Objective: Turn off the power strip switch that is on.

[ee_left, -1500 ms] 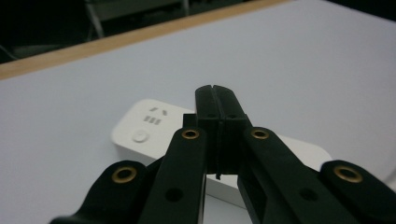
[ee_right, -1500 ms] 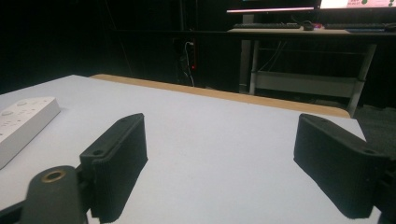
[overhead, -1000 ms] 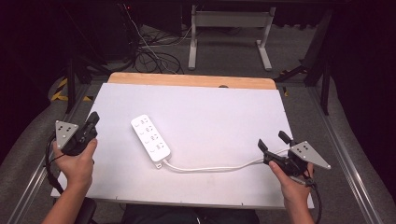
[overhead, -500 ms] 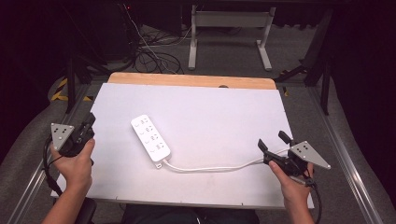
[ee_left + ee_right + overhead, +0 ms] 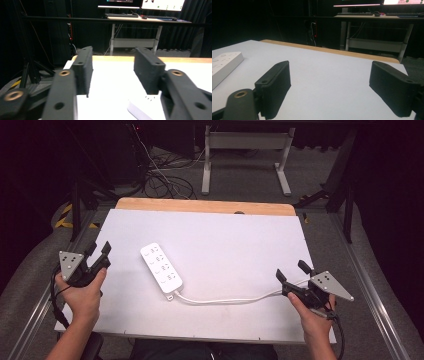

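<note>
Power strip (image 5: 161, 268), white, lies left of centre in the high view, angled from upper left to lower right on the white table (image 5: 235, 240). Its cord (image 5: 230, 299) leaves the lower end and runs to the right across the lower middle of the frame, ending at the right gripper (image 5: 292, 276) near the lower right. From that gripper's own view the strip (image 5: 223, 65) sits at the left edge, and the 2 jaws stand wide apart over bare table with nothing between them.

Left gripper (image 5: 98, 251) is at the left edge of the high view, off the side of the table, jaws spread and empty; in its own view a corner of the strip (image 5: 140, 110) shows low and to the right. Compared with 1 second ago this gripper has drifted outward to the left and slightly down, away from the strip, while the right gripper, the strip and the cord have stayed put. My judgement: no approach has begun, the strip is untouched, and the left hand seems to be settling into a resting pose rather than reaching
</note>
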